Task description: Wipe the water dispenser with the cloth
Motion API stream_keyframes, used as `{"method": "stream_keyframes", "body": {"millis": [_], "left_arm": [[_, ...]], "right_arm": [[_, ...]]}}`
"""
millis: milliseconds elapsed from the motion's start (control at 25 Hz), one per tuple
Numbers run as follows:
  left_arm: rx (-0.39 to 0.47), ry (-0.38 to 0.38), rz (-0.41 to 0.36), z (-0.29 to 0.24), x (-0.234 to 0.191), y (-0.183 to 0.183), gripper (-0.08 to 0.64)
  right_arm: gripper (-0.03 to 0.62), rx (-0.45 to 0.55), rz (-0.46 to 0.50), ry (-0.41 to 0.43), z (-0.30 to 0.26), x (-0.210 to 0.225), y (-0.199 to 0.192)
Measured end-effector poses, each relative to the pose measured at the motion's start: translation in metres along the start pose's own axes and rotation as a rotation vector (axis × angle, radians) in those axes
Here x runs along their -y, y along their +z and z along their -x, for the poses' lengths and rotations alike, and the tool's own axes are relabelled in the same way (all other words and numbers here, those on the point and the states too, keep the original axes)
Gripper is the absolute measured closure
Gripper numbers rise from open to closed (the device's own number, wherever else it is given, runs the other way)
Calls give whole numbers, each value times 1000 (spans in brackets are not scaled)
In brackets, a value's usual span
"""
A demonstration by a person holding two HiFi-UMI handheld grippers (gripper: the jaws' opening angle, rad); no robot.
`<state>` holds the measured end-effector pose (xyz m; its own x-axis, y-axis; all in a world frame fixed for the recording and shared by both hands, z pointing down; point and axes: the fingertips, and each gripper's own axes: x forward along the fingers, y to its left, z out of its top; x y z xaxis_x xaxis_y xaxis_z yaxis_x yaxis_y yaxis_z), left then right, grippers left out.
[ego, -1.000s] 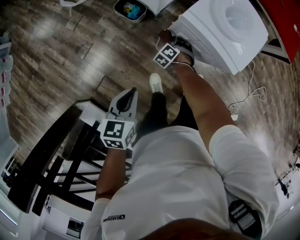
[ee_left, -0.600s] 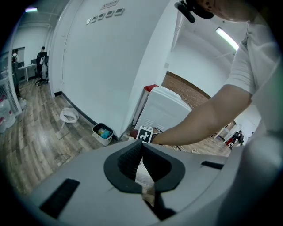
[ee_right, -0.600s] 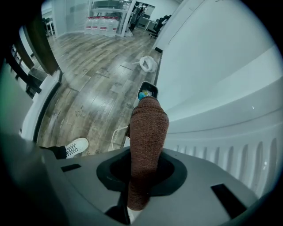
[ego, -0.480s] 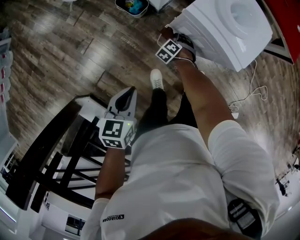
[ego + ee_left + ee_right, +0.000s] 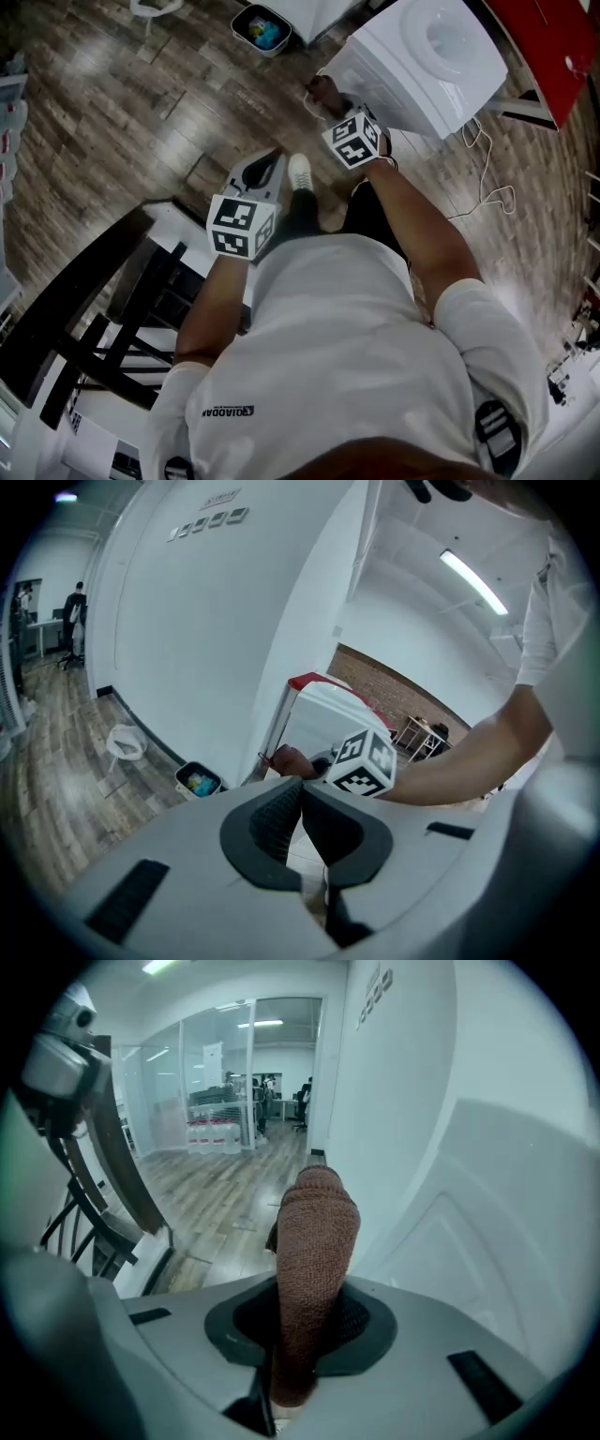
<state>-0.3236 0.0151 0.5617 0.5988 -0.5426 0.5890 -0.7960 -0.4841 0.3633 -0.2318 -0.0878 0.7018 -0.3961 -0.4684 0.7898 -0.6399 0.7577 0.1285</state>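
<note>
The white water dispenser [image 5: 422, 66] stands at the upper right of the head view. My right gripper [image 5: 333, 105] is shut on a brown knitted cloth [image 5: 322, 92] and presses it to the dispenser's near side. In the right gripper view the cloth [image 5: 317, 1232] sticks up between the jaws of the right gripper [image 5: 314, 1312], with the dispenser's white wall [image 5: 487, 1194] just right of it. My left gripper [image 5: 265, 167] hangs shut and empty over the floor, left of the dispenser. The left gripper view shows the left gripper [image 5: 300, 791], and beyond it the cloth [image 5: 286, 759] and the dispenser [image 5: 319, 714].
A small bin [image 5: 262, 26] with coloured items sits by the white wall behind the dispenser. A black-framed table [image 5: 103, 291] stands at the lower left. A white power cord [image 5: 487, 187] trails on the wooden floor right of the dispenser. The person's white shoe [image 5: 299, 171] is near the left gripper.
The right gripper has slid the cloth down and left along the dispenser's side. The left gripper has come up closer to the dispenser, still shut and empty.
</note>
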Motion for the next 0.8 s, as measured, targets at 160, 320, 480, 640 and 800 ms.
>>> {"method": "stream_keyframes", "body": {"millis": [160, 320, 480, 640, 800], "left_arm": [[40, -50, -62, -5, 14, 23, 560], [55, -78, -77, -12, 24, 34, 560], [62, -107, -81, -21, 31, 43, 560], [85, -144, -93, -29, 44, 58, 560], [98, -173, -101, -33, 55, 66, 558]], "right_arm": [[520, 53, 55, 8, 68, -14, 20], [520, 79, 55, -16, 126, -15, 31], [520, 24, 91, -143, 173, 13, 30], [520, -59, 137, -266, 209, 52, 19], [520, -152, 161, -369, 230, 87, 4]]}}
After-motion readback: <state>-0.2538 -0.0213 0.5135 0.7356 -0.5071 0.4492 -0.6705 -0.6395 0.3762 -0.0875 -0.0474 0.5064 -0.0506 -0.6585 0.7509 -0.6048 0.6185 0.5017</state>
